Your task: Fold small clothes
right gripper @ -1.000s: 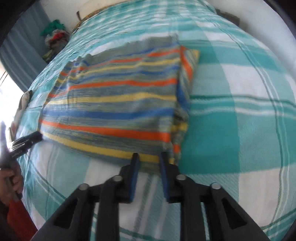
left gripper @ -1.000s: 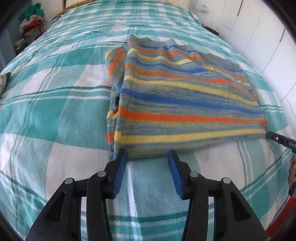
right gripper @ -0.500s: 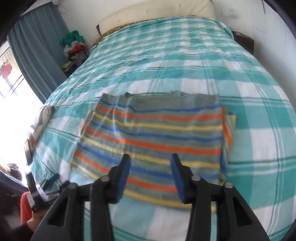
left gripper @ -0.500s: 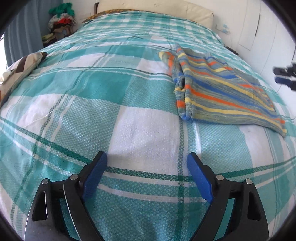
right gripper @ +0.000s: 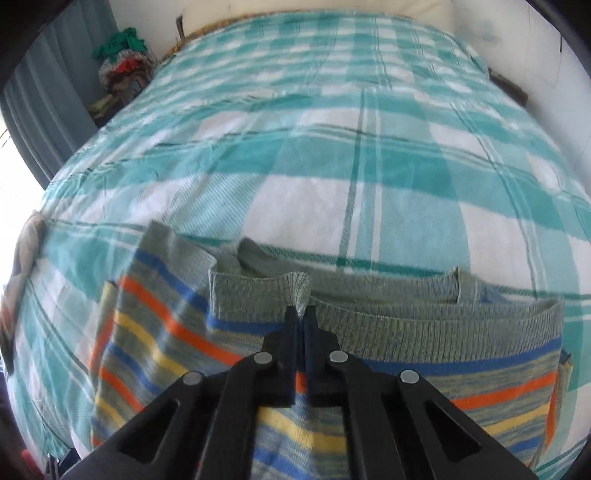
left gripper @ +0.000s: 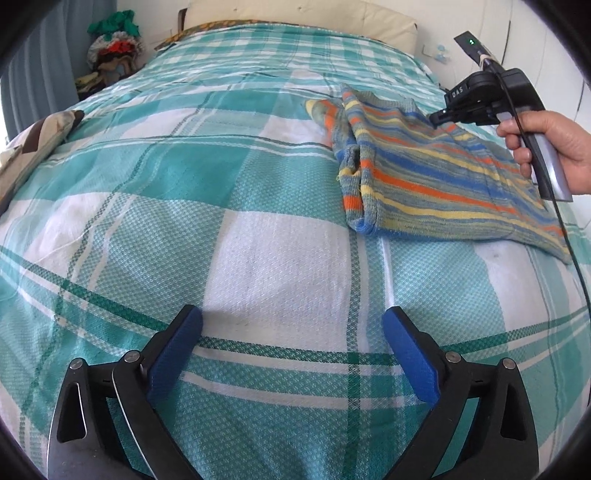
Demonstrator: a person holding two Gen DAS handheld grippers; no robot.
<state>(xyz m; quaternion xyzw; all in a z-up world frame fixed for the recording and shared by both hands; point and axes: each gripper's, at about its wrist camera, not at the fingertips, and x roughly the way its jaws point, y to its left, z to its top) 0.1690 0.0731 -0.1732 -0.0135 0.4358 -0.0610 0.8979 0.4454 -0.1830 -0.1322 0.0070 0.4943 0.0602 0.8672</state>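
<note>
A striped sweater (left gripper: 424,177) in blue, orange and yellow lies folded on the teal checked bedspread (left gripper: 184,177), to the right in the left wrist view. My left gripper (left gripper: 291,314) hovers over bare bedspread well short of it, its jaws opening wide with nothing between them. My right gripper (left gripper: 437,119), held in a hand (left gripper: 554,147), reaches onto the sweater's far edge. In the right wrist view, the right gripper (right gripper: 301,314) has its jaws closing on the grey ribbed hem (right gripper: 299,290). The hem is pinched up between the pads, above the rest of the sweater (right gripper: 424,373).
A patterned cushion (left gripper: 33,147) lies at the bed's left edge. A pile of clothes (left gripper: 114,51) sits beyond the far left corner, and a cream pillow (left gripper: 295,14) runs along the head. White wall panels stand close on the right. A black cable (left gripper: 570,251) hangs from the right gripper.
My left gripper let go of the sweater's near edge, drew back leftward and spread wide. My right gripper opened, crossed over the sweater to its ribbed hem and shut on it.
</note>
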